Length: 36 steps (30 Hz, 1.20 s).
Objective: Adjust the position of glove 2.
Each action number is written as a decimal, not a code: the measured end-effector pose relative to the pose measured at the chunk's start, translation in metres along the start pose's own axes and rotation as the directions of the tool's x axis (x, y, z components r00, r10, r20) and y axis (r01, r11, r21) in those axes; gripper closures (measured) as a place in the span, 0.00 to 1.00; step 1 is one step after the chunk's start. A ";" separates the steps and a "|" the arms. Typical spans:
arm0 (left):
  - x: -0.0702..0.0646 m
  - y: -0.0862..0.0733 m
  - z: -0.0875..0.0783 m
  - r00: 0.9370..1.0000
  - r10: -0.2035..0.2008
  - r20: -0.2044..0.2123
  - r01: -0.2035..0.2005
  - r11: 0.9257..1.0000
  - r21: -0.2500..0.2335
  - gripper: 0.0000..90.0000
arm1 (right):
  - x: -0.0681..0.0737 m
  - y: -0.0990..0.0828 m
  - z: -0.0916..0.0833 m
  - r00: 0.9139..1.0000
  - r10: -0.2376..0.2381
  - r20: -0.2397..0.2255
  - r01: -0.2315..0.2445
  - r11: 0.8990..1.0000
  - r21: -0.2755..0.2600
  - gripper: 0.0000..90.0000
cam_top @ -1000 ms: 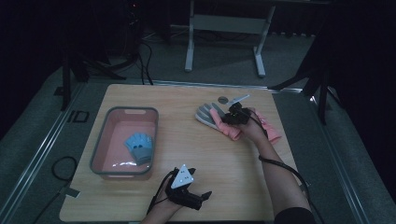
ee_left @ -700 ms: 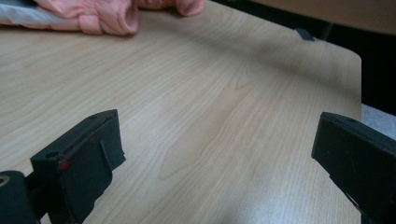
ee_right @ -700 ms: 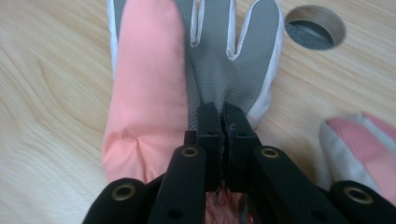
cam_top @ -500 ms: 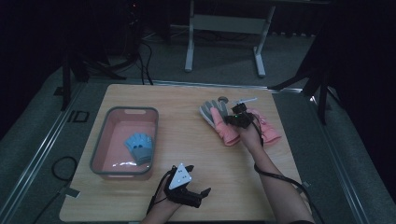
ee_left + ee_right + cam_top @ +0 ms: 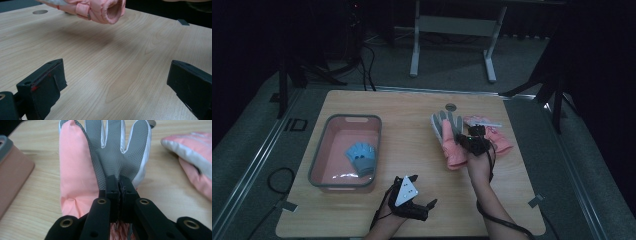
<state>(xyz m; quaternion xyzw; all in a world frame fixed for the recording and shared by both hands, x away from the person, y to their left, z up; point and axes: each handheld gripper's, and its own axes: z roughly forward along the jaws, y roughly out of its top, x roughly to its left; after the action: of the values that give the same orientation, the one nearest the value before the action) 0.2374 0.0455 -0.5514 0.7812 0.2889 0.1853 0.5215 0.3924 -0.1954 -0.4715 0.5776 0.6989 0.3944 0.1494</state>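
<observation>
The right hand-held gripper (image 5: 119, 185) is pinched tight on the palm fabric of the pink glove (image 5: 105, 167) – soft, light, floppy – at the counter's (image 5: 412, 115) two o'clock. Grip mid-palm or cuff; the left hand-held gripper (image 5: 412, 196) sits wide open and empty at six o'clock

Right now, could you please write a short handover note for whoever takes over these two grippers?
Right gripper: shut on the pink-and-grey glove, pinching its grey palm, lifted off the table.
Left gripper: open, holding nothing, near the front edge.
Done: blue glove lies in the pink bin.
Left: carry the held glove to the bin, probably, then fetch the second pink glove on the table.
</observation>
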 end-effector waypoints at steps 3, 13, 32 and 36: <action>0.000 0.000 0.002 1.000 0.007 -0.006 -0.007 1.000 -0.005 0.02 | 0.004 -0.012 -0.007 0.999 0.048 0.003 -0.048 0.999 0.002 0.97; 0.004 0.000 -0.002 1.000 0.008 -0.028 -0.009 0.999 -0.034 0.02 | 0.010 -0.043 -0.001 0.986 0.166 0.011 -0.166 0.986 0.011 0.96; 0.005 -0.003 0.000 1.000 0.007 -0.008 -0.007 1.000 -0.008 0.02 | 0.013 -0.054 0.014 0.992 0.130 -0.007 -0.130 0.992 0.005 0.66; 0.006 -0.003 -0.001 1.000 0.002 -0.002 -0.002 1.000 -0.011 0.02 | 0.010 -0.047 0.006 1.000 -0.008 -0.010 0.008 1.000 0.018 0.65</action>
<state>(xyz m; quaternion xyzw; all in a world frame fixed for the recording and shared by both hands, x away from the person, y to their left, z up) 0.2409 0.0507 -0.5544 0.7784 0.2875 0.1885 0.5253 0.3609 -0.1844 -0.5070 0.5742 0.7056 0.3901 0.1423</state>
